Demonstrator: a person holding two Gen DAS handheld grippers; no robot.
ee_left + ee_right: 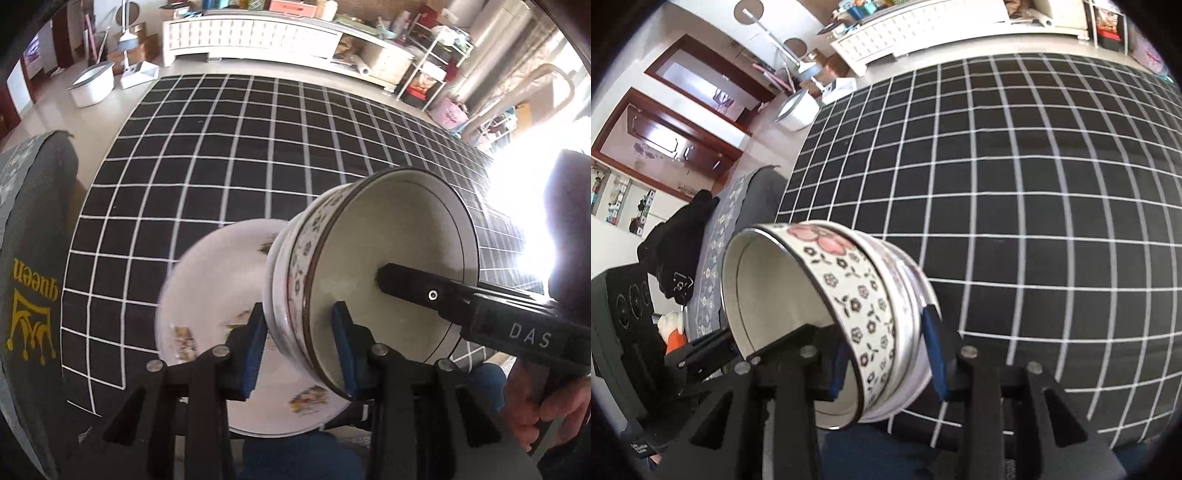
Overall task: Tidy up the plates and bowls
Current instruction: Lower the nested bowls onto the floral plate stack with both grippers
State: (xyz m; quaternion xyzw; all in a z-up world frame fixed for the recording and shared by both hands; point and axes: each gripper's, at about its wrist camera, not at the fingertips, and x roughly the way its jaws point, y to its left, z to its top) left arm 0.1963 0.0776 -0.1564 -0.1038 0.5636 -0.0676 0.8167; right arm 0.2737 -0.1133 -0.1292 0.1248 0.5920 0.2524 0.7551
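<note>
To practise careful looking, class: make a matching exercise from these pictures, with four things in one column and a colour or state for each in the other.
1 bowl
2 plate
3 tablecloth
4 grey cover

a black with a white grid
b yellow crown print
c tilted, wall clamped by the left gripper and the right gripper
d white with yellow-brown motifs

Pairs: 1-c, 2-d, 3-a, 4-b

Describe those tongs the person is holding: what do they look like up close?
Each pair of tongs is a black frame of angular linkage bars joined by round silver pins. The left tongs and right tongs both end in flat blue pads. In the left view, the right tool's long black body carries pale letters "DAS" and a small silver screw. No cables show.
</note>
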